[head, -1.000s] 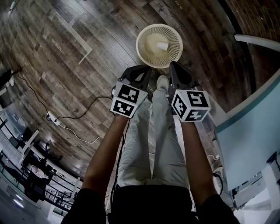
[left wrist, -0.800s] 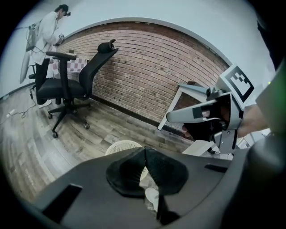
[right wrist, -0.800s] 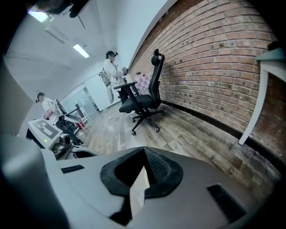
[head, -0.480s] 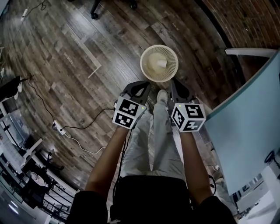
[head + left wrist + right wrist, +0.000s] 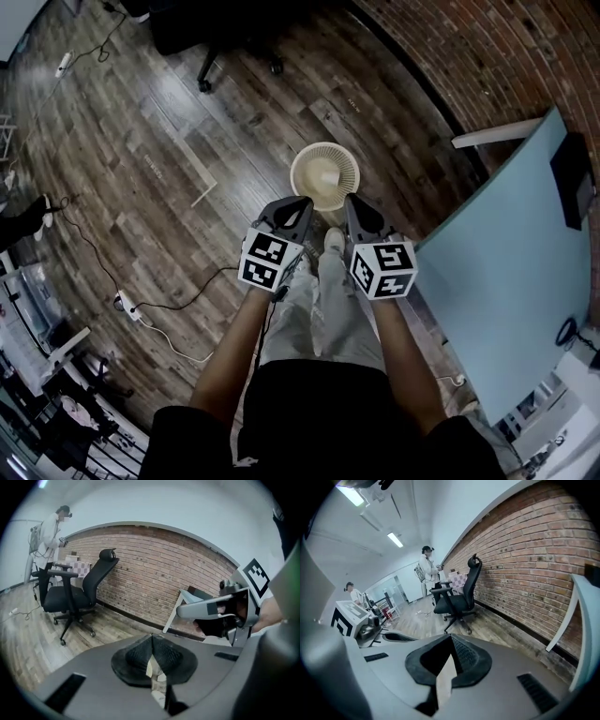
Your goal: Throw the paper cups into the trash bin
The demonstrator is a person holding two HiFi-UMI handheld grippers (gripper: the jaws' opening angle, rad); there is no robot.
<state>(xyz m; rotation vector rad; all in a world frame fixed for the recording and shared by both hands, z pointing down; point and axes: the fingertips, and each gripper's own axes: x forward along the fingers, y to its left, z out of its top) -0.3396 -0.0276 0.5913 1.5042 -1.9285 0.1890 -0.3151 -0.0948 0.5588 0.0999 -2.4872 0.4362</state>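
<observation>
Black ribbed pads (image 5: 137, 654) of the left hand-held gripper (image 5: 151, 639) meet at their tips, so I read it as pressed together with nothing pinched. Only a pale sliver of what lies below shows through the slit nearer its body. The right hand-held gripper (image 5: 451, 639) looks the same in its own view: tips touching, a pale wedge showing lower down between the pads, no object caught there.

From the head view I see both held side by side, close but not touching, at the ends of the person's bare forearms (image 5: 239, 347). Each has its marker cube (image 5: 267, 261) turned towards the camera. Their tips point at the trash bin (image 5: 300, 167), a cream, round, slatted basket standing on the floor just ahead of them. A paper cup (image 5: 326, 176) lies inside it, on the bottom; I cannot tell which way it faces. Just below the bin, between the two grippers, a pale shoe (image 5: 333, 241) shows above light trousers (image 5: 319, 314).

The floor (image 5: 141, 159) is dark wood plank, with a white power strip (image 5: 125, 304) and its cable lying to the left. To the right stands a light blue table (image 5: 506, 272), with a dark flat object (image 5: 572, 178) near its far edge. Beyond the bin runs a brick wall (image 5: 469, 56), and a black office chair (image 5: 77, 592) stands on castors in front of it. A person in a white top (image 5: 49, 531) stands next to that chair.
</observation>
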